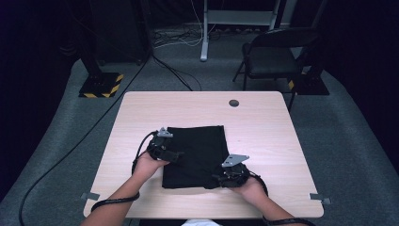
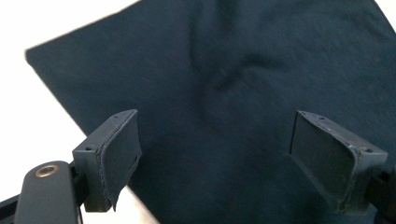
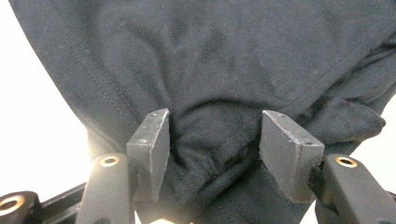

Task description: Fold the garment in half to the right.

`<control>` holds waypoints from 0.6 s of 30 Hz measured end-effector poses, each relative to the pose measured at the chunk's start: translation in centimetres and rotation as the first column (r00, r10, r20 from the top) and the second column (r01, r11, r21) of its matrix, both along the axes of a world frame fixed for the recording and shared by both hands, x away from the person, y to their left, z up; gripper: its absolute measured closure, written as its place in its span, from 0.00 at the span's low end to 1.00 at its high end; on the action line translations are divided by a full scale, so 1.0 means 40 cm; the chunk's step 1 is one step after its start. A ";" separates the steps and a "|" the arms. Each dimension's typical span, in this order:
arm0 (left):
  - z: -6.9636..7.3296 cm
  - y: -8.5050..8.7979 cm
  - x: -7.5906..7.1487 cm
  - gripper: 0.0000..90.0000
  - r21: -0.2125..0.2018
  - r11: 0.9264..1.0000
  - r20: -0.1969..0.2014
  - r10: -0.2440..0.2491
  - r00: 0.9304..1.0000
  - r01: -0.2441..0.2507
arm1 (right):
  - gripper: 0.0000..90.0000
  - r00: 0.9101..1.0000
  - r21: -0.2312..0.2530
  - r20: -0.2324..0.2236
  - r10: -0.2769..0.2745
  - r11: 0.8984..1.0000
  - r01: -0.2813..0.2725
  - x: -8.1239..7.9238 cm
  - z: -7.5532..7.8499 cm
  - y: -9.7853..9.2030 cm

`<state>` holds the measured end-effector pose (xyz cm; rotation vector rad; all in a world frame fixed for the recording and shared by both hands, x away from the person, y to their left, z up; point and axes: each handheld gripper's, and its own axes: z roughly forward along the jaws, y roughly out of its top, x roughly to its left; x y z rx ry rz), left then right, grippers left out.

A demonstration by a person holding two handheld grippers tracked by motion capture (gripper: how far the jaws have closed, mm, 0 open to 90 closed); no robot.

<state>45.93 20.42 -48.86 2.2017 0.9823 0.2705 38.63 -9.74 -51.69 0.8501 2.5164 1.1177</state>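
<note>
- While the black cloth lies folded on the middle of the desk, a hand holds a gripper at each side of it.
- Left gripper sits over the cloth's left edge. Its fingers stand wide apart above the flat cloth and hold nothing.
- Right gripper is at the cloth's near right corner. Its fingers stand on both sides of a bunched fold, half open. I see gaps beside the fold, so they do not pinch it.
- A small round hole is in the desk, far behind the cloth.
- Nothing on the desk blocks the hands.
- Bare wood shows on the left, the right and behind the cloth, so there is room to move.
- Past the desk stand a dark chair and a black and yellow stand foot, well apart from the work.
- A cable runs along the floor on the left.
</note>
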 end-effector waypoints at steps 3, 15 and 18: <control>-0.011 -0.005 -0.004 0.18 0.018 1.000 -0.001 -0.015 1.000 0.015 | 0.47 1.000 0.012 0.002 -0.013 1.000 0.013 0.003 -0.003 0.006; -0.046 -0.012 0.010 0.17 0.061 0.998 -0.010 -0.033 0.999 0.034 | 0.46 0.995 0.026 0.015 -0.101 0.995 0.100 0.014 -0.007 0.028; -0.056 -0.009 0.019 0.16 0.026 0.999 -0.025 -0.033 0.999 0.033 | 0.47 0.995 0.013 0.027 -0.094 0.996 0.094 0.012 -0.005 0.030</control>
